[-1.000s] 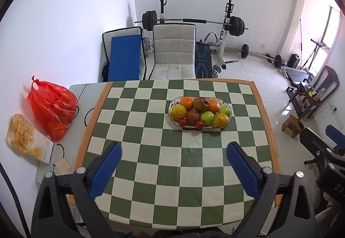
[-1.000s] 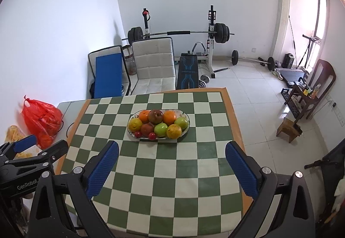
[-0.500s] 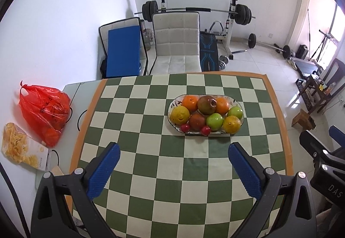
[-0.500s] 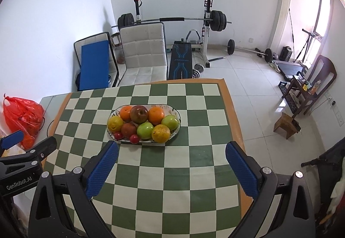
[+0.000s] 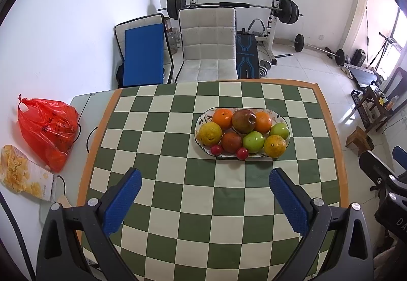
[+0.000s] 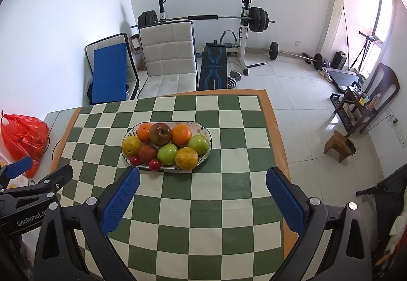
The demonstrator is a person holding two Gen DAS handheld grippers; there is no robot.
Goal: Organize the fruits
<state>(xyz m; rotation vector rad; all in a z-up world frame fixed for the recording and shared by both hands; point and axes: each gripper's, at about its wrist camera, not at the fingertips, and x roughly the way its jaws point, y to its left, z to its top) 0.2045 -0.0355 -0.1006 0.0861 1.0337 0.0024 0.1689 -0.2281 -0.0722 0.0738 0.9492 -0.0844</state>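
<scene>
**Fruit piled on plate, both hand-held grippers wide open, empty**

Left wrist: left hand-held gripper (image 5: pixel 204 185) spread wide above bench (image 5: pixel 162 128), short of plate (image 5: pixel 201 122). Cherry tomatoes (image 5: pixel 242 153) look soft, so pinch lightly.

Right wrist: right hand-held gripper (image 6: pixel 203 185) gaping, nothing held. Oranges (image 6: pixel 181 135) probably firm, round, roll-prone; grip across the middle.
</scene>
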